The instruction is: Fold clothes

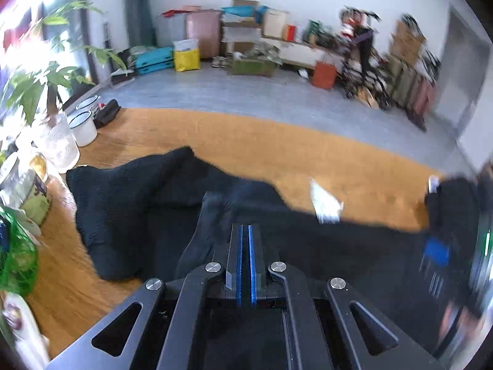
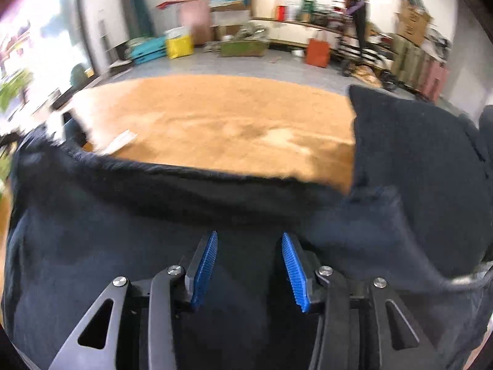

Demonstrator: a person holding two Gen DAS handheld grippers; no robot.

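A black knitted garment (image 1: 129, 203) lies spread across the wooden table (image 1: 246, 141), with a sleeve reaching toward the far left. A white tag (image 1: 325, 203) sticks up from its far edge. My left gripper (image 1: 245, 226) is shut, and a fold of the black fabric bunches up around its tips. In the right wrist view the same garment (image 2: 154, 215) fills the foreground and one part (image 2: 416, 154) stands raised at the right. My right gripper (image 2: 249, 237) hangs just over the cloth with its blue pads (image 2: 205, 268) apart, pressing on nothing. The tag (image 2: 121, 141) shows at the left.
Along the table's left edge stand a leafy plant (image 1: 37, 86), a ribbed glass vase (image 1: 58, 145), white enamel mugs (image 1: 84, 126), jars (image 1: 27, 185) and a green net bag (image 1: 15, 252). Bare table top (image 2: 215, 117) lies beyond the garment. Boxes and bags line the far wall.
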